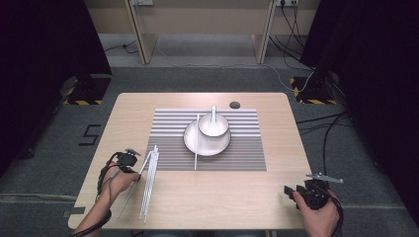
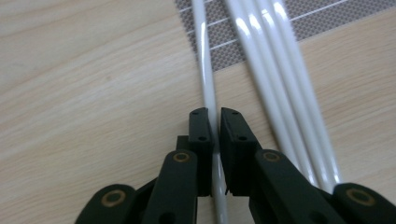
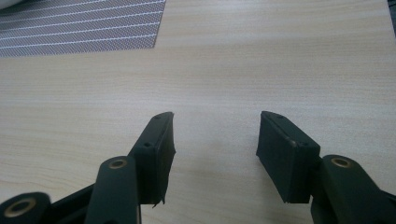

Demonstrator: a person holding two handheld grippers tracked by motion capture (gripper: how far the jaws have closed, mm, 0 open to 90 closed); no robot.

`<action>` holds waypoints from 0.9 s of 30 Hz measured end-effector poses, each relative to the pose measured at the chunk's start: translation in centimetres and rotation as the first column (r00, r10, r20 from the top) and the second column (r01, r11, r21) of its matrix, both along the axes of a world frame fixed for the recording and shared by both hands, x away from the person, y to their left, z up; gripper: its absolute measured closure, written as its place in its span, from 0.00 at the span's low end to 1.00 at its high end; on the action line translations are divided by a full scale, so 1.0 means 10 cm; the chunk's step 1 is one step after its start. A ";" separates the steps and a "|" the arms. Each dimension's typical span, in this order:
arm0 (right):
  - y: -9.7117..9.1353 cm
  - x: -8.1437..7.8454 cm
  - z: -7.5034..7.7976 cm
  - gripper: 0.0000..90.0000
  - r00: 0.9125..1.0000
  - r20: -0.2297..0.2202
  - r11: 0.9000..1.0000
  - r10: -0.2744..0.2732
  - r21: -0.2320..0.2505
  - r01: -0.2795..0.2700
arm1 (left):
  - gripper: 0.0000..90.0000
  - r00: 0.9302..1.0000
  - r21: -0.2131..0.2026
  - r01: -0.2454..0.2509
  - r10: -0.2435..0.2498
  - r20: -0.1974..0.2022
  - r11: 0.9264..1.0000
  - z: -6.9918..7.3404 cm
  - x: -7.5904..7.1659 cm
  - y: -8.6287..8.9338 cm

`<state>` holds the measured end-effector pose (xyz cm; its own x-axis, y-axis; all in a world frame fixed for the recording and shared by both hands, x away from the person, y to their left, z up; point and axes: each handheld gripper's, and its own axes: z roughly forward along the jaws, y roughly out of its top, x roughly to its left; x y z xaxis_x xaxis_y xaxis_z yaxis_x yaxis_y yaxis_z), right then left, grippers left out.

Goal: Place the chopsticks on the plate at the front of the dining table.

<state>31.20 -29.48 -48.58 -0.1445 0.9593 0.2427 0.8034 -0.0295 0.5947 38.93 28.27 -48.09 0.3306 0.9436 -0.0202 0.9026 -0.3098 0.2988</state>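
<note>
No brand, label or writing can be read on anything. The left gripper [image 2: 214,122] is clenched on one long white glossy chopstick [image 2: 206,74] at the wooden table's [image 1: 222,197] near-left part — its long axis runs away toward the grey striped placemat [image 1: 247,153], just beside three loose white chopsticks [image 2: 275,70]. The right gripper [image 3: 215,140] stands released over bare wood.

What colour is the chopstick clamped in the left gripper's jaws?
Glossy white chopstick, clearest in the left gripper view.
</note>
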 end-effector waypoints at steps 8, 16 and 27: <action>0.01 0.01 0.00 0.51 1.000 0.002 1.000 0.004 0.002 -0.004 | 0.94 0.999 0.015 0.005 -0.004 -0.039 1.000 0.01 -0.07 0.19; 0.01 0.00 0.00 0.51 1.000 0.002 1.000 0.001 0.004 -0.001 | 0.94 0.998 0.016 0.003 -0.003 -0.060 1.000 0.01 -0.19 0.35; 0.03 0.01 0.00 0.51 1.000 -0.001 1.000 0.004 0.002 -0.004 | 0.87 0.998 0.015 0.014 -0.013 -0.058 1.000 0.07 -0.24 0.43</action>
